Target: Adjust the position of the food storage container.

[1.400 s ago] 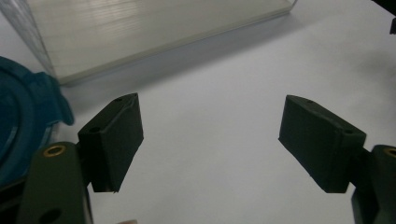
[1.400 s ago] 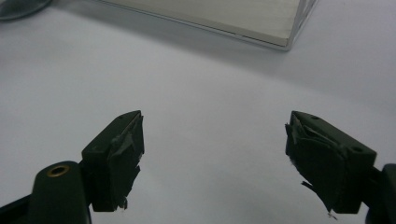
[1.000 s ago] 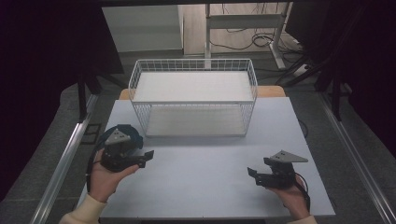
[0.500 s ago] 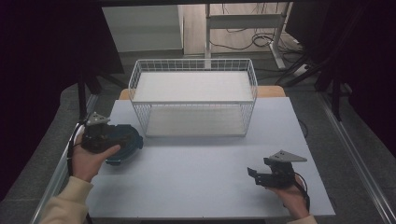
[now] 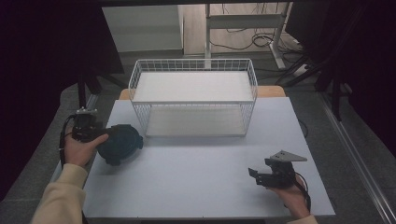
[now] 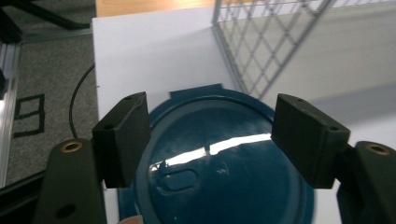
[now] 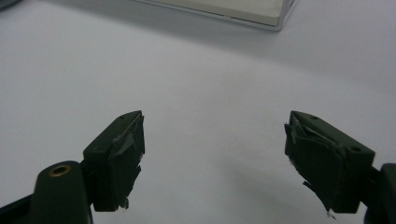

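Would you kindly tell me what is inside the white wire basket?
The wire basket appears empty: through its mesh only a pale flat bottom shows. Nothing seems hidden, though the mesh front partly screens the lower edge.

Dark blue lid (image 6: 219, 172), lower part cut off by frame edge

**Both grippers held apart, jaws spread**

The left gripper (image 5: 86, 127) is held in the left hand (image 5: 80, 147) at the table's left edge, and a cream sleeve (image 5: 60, 196) is seen on that forearm. In the left gripper view its jaws are spread wide, nothing being pinched between them. The right gripper (image 5: 273, 172) is held low in the right hand (image 5: 290, 198) near the front right. Its jaws are likewise spread apart, with worn pads (image 7: 122, 158) shown.
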The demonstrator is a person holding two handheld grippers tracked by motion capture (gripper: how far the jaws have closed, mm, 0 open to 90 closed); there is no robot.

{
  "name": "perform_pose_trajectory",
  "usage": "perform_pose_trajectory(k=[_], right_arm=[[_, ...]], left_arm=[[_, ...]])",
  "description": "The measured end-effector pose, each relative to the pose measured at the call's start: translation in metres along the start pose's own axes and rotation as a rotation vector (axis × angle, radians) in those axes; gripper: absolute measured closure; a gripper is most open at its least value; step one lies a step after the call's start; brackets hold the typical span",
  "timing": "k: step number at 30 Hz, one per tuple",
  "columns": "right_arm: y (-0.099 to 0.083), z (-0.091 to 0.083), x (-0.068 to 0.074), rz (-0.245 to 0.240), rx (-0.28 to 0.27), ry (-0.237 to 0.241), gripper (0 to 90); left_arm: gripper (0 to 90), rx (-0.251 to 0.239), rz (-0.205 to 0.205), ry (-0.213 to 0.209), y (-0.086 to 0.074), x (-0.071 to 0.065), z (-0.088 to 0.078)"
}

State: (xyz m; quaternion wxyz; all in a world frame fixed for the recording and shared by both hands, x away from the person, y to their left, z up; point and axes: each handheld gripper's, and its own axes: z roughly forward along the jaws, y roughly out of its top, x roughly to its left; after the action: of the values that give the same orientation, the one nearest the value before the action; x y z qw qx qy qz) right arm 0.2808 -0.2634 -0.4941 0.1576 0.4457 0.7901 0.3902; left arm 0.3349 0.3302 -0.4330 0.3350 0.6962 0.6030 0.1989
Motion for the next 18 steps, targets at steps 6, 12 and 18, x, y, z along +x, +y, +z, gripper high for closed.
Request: perform_pose_trajectory(k=[6,12,18], right_arm=[[0.0,0.001,0.003,-0.016,0.017,-0.006,19.8],[-0.001,0.003,0.003,-0.024,0.026,-0.011,19.7],[-0.001,0.003,0.002,-0.025,0.029,-0.027,19.7]], left_arm=[[39.7,-0.001,0.013,0.041,0.0,0.013,0.014],[49.7,0.027,0.02,0.099,0.0,0.026,0.027],[81.4,0.102,0.03,0.162,-0.004,0.04,0.04]])
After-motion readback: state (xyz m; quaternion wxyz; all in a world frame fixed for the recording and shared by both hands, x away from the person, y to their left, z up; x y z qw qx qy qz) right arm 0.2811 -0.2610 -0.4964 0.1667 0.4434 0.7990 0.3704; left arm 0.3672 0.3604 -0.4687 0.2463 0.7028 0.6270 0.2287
